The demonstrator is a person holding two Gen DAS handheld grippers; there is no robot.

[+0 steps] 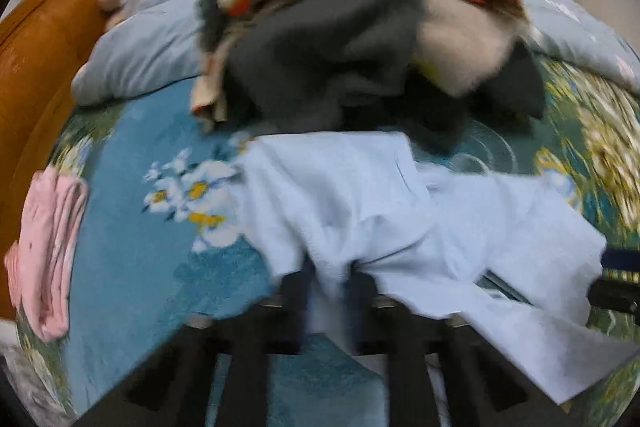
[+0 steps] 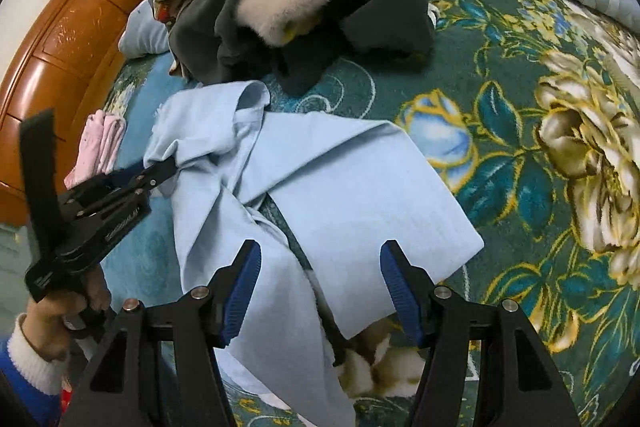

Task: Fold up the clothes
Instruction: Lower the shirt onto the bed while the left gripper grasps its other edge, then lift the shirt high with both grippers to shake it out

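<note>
The light blue shirt (image 2: 320,195) is lying crumpled on the flowery blanket (image 2: 520,75), near the big clothes pile (image 2: 288,7). The left claw (image 1: 330,281) is pinching a bunch of the shirt tight. The right claw (image 2: 320,291) is hanging wide open over the shirt's near edge, holding nothing. I think the shirt is being spread out; next the right claw needs to grab that edge.

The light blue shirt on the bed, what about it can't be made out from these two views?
- Left wrist view: motion blur smears the light blue shirt, so seams and buttons are unreadable.
- Left wrist view: the left gripper covers the pinched fold, its jaws shut on it.
- Right wrist view: the shirt's lower hem runs behind the open right gripper and off the bottom edge.
- Both views: the clothes pile hides the bedspread behind.
</note>
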